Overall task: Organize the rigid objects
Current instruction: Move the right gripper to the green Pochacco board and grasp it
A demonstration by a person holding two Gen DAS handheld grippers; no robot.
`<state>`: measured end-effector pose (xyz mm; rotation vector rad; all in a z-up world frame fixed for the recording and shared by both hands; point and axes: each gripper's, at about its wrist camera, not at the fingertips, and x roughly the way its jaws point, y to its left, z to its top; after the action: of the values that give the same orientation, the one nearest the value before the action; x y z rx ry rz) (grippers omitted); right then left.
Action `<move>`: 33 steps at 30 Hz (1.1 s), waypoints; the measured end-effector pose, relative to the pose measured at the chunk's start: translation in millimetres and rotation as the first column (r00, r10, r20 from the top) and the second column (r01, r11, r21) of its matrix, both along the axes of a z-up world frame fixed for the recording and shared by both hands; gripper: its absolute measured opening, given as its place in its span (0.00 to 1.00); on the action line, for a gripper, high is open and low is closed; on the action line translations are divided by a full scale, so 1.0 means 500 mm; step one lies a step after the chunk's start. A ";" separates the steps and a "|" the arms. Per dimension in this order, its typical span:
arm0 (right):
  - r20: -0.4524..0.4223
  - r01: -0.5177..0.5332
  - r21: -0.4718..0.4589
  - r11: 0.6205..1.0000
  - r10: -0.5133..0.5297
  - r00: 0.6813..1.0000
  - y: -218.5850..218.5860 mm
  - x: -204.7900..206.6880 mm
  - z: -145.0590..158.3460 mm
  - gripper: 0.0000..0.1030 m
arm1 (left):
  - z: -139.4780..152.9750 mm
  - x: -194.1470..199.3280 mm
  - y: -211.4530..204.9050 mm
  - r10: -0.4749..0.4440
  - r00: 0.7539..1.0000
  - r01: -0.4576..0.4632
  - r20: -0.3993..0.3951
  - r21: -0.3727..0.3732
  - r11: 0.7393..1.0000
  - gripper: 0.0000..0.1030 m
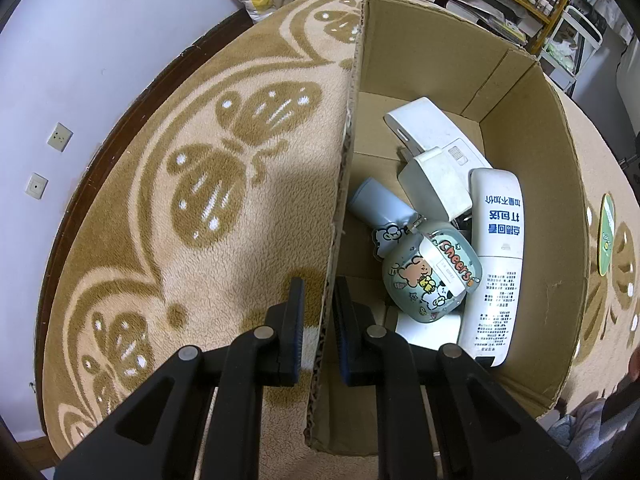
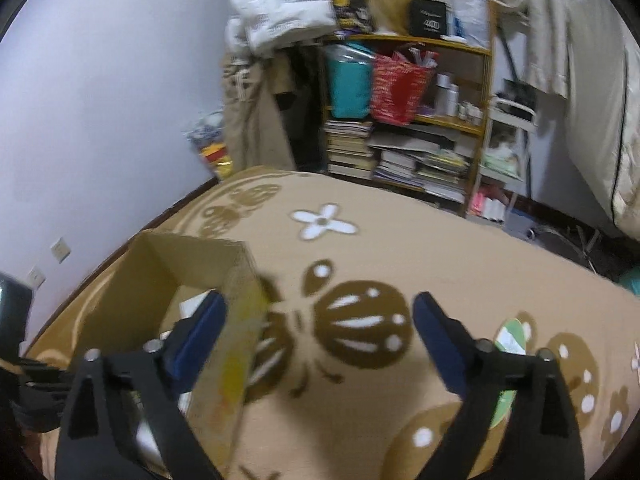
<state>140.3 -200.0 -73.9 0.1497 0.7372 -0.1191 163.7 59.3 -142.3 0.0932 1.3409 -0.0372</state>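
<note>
Cardboard box [image 1: 520,184] wall stands pinched between the two pads of the left gripper [image 1: 318,320], which points steeply down and squeezes the side wall near the box's close end. That thin wall runs straight away from the gripper. On one side of it is bare blanket [image 1: 168,184] with lots of free room. On the other side is the inside of the box.

Just past the gripper's inner finger lies a round green case [image 1: 430,276] with cartoon bears. Beside it a long white remote [image 1: 498,264] points away from the gripper, along the box. Farther off sit a pale blue bottle [image 1: 378,208] and two white chargers [image 1: 434,152].

The right gripper [image 2: 320,320] stands wide open with nothing between its pads. Its left finger hangs over the box's corner, and open blanket lies ahead. A flat green tag [image 2: 510,338] peeks out by its right finger.
</note>
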 end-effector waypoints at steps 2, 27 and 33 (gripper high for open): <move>-0.017 0.039 -0.012 0.999 -0.039 0.999 -0.026 0.002 -0.010 1.00 | 0.000 0.001 0.001 0.001 1.000 -0.001 0.000 -0.001 1.000 0.14; -0.182 0.353 -0.038 0.935 -0.354 0.917 -0.235 -0.014 -0.186 1.00 | -0.002 -0.002 0.001 -0.001 1.000 0.001 -0.001 -0.003 1.000 0.14; -0.204 0.385 -0.038 0.922 -0.384 0.900 -0.259 -0.016 -0.212 1.00 | -0.004 -0.002 0.000 -0.001 1.000 0.001 -0.003 -0.004 1.000 0.14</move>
<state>132.2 -329.7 -180.0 0.2889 0.9106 -0.5189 162.9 59.5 -144.2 0.0908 1.3436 -0.0406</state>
